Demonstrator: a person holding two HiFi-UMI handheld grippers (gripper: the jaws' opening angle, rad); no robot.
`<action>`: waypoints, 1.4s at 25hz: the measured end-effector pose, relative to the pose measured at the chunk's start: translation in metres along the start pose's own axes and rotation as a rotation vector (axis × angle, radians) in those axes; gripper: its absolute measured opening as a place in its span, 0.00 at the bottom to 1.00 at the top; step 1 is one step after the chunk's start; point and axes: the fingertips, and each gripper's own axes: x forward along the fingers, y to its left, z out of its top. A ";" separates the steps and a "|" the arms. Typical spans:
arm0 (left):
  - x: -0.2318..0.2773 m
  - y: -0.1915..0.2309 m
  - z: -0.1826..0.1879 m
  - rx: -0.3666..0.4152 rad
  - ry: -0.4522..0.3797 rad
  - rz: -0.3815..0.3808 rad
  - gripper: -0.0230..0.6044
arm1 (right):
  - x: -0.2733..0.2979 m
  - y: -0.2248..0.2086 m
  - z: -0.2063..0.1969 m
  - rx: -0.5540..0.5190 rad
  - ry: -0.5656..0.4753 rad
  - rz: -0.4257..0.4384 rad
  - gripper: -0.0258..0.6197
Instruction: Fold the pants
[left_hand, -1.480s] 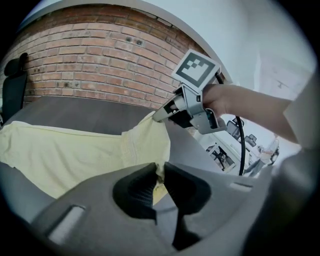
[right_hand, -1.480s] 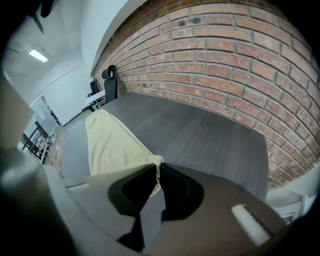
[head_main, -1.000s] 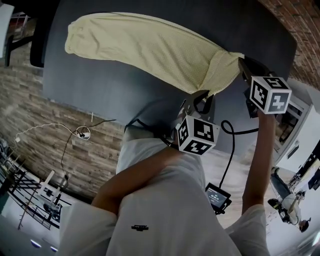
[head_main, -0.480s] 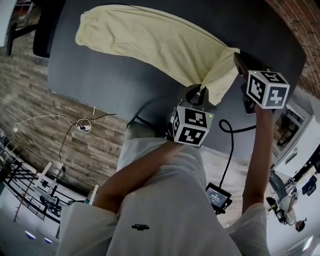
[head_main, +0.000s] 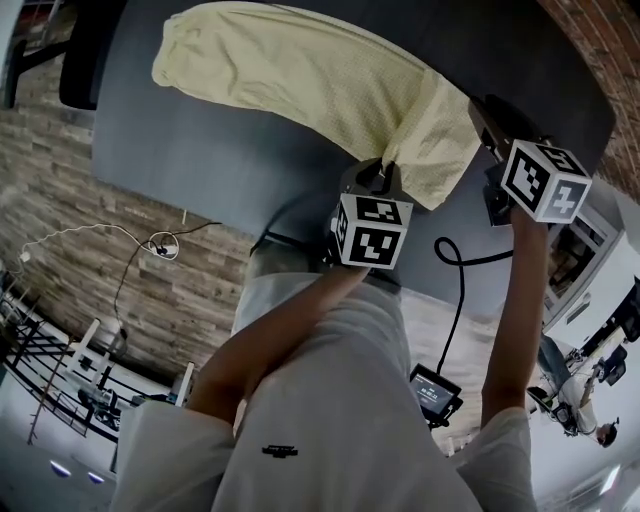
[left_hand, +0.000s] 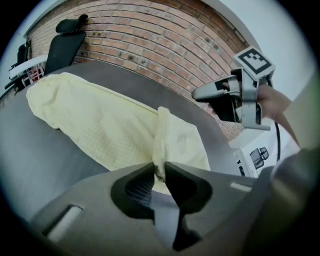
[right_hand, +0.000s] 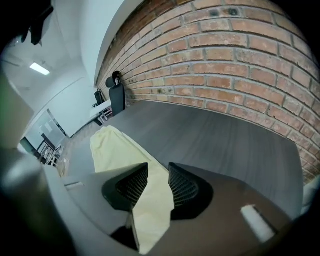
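The pale yellow pants (head_main: 320, 80) (left_hand: 95, 117) (right_hand: 112, 145) lie stretched across the dark bench (head_main: 200, 170). The long part runs away from both my grippers and the near end is bunched up at them. My left gripper (head_main: 384, 166) (left_hand: 160, 172) has a thin gathered fold of that near end between its jaws. They stand almost together and press on the cloth, though they have just been easing apart a little. Beyond the jaw tips the fabric rises as a ridge and then spreads flat.

My right gripper (head_main: 482, 112) (right_hand: 157, 182), beside the left one and a little farther over the bench, has just been opening. Its jaws stand clearly apart, and a flap of the pants runs loose through the gap without being squeezed. In the left gripper view the right gripper (left_hand: 198, 93) shows up and to the right of the cloth's end, apart from the left one.

Past both grippers, beyond the far bench edge, stands a brick wall (right_hand: 240, 60), with a black chair (left_hand: 67, 40) near the far end of the pants. Behind the right gripper a black cable (head_main: 455, 290) loops down past the near bench edge.
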 end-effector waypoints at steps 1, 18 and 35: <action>-0.001 0.003 0.000 0.010 0.003 0.014 0.16 | -0.001 -0.001 0.001 0.008 -0.002 -0.004 0.26; -0.010 -0.080 -0.006 0.393 -0.143 0.091 0.32 | -0.006 -0.057 -0.074 -0.033 0.093 -0.056 0.27; 0.072 -0.116 -0.071 0.633 0.009 0.221 0.37 | 0.029 -0.084 -0.120 0.126 0.171 0.175 0.41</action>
